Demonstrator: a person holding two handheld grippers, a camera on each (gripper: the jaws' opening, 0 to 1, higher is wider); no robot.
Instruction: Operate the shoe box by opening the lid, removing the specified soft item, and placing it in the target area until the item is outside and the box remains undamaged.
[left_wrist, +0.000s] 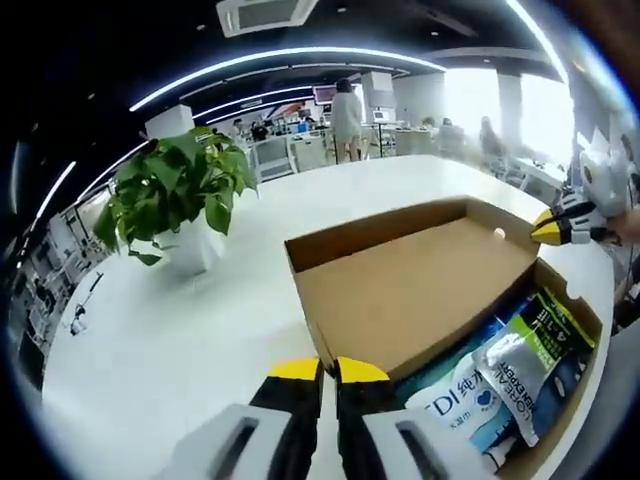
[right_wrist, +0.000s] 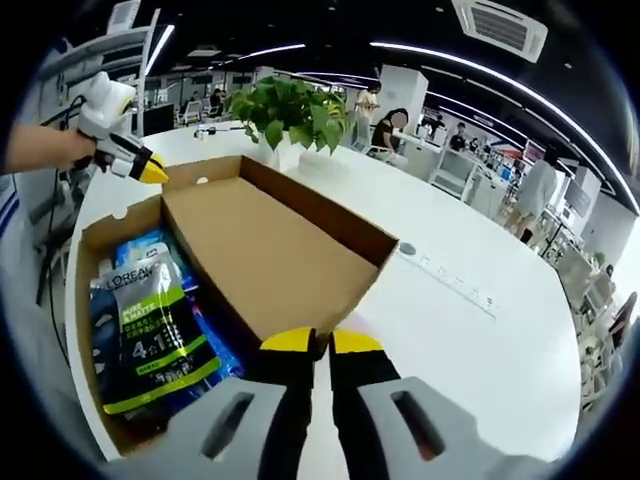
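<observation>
Two views, first the left gripper view: the left gripper (left_wrist: 329, 372), jaws closed on nothing, sits at the lid (left_wrist: 410, 285) edge; the soft packets (left_wrist: 520, 360) lie right of it inside the shoe box (left_wrist: 572, 300). Right gripper view: the right gripper (right_wrist: 321, 343), also closed and empty, has the green packet (right_wrist: 155, 315) to its left, long axis running away from the jaws.

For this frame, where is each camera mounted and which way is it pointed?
Left gripper view: rides on the left hand-held gripper, jaws together, looking across the open shoe box toward the potted plant; the right hand-held gripper enters at right.
Right gripper view: rides on the right hand-held gripper, jaws together, facing the box from the opposite end; the left hand-held gripper and a forearm show at left.
Shared: box, raised lid, packets, plant, white table.
</observation>
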